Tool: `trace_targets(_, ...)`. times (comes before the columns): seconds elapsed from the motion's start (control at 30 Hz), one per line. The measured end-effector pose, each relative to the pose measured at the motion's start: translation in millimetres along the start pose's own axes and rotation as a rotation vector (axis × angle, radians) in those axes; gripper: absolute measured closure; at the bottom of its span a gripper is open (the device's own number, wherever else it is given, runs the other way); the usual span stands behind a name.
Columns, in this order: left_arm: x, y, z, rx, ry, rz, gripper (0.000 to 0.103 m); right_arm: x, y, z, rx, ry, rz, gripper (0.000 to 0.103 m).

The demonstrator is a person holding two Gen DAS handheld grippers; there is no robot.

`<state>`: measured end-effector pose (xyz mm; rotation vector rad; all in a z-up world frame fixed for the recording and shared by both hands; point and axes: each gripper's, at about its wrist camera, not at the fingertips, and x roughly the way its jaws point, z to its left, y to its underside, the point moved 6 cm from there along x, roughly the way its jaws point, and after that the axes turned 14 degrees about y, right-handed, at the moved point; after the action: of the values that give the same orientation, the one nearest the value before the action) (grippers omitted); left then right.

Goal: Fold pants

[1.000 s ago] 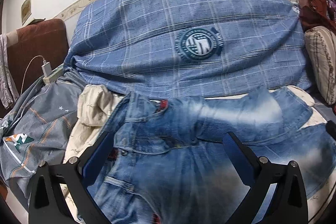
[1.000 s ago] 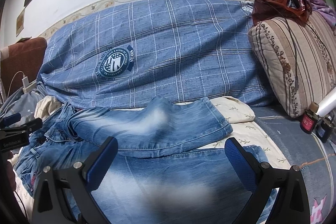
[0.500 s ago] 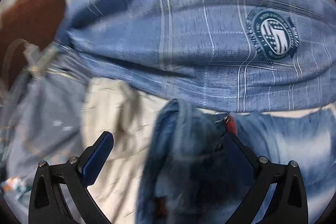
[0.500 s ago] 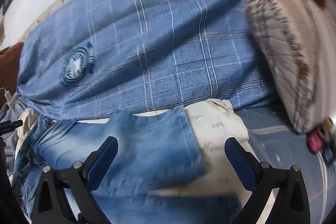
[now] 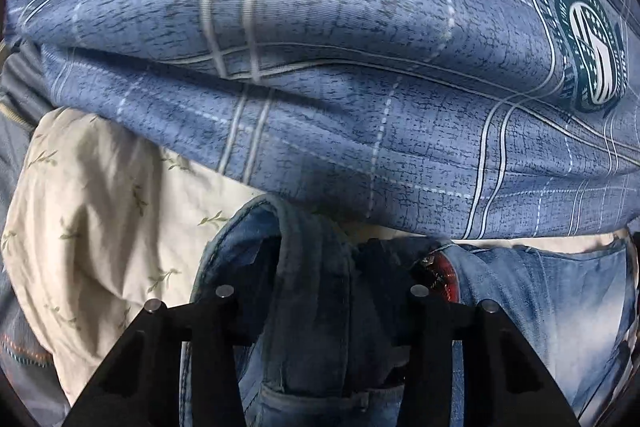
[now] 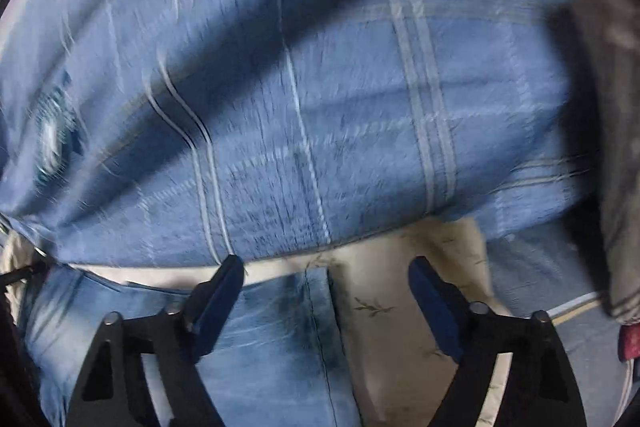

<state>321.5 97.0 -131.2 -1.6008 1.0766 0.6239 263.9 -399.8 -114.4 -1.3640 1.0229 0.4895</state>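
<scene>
Blue faded jeans [image 5: 540, 299] lie across the bed. In the left wrist view their waistband stands up in a bunched fold with a red inner label [image 5: 442, 275] beside it. My left gripper [image 5: 318, 253] points steeply down with its jaws closing, and both inner faces touch that fold. The right wrist view is blurred and shows a leg end of the jeans [image 6: 260, 339] with its hem seam. My right gripper [image 6: 326, 281] hangs over that hem, its jaws closing. The blue pads [image 6: 224, 287] stand apart from the cloth.
A blue plaid quilt [image 5: 320, 67] with a round emblem [image 5: 588, 43] is heaped right behind the jeans. It fills the top of the right wrist view too [image 6: 320, 107]. A cream leaf-print sheet [image 5: 100, 207] lies under the jeans. A striped pillow [image 6: 608, 87] stands at the right.
Both grippers went forward and down to the far edge of the jeans. The left jaws narrowed around the waistband fold. The right jaws narrowed over the leg hem.
</scene>
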Motion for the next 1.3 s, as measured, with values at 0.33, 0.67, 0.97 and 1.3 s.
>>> trace_targets(0.33, 8.3, -8.4, -6.3, -0.009, 0.043, 0.009, 0.077, -1.5, 19.4, 24.3, -0.082, 0.051, -0.022, 0.089)
trace_targets(0.67, -78.3, -4.8, -19.9, 0.028, 0.097, -0.129, 0.084, -99.2, 17.7, -19.8, 0.061, -0.01, -0.197, 0.097)
trace_targets(0.97, -188.0, 32.5, -43.1, 0.092, 0.17, -0.239, 0.084, -160.5, 38.6, -61.1, 0.146, -0.159, -0.214, 0.096)
trace_targets(1.3, -221.9, 76.0, -58.6, 0.111, 0.215, -0.314, 0.085, -75.1, 23.7, -20.2, 0.189, -0.218, -0.027, 0.028)
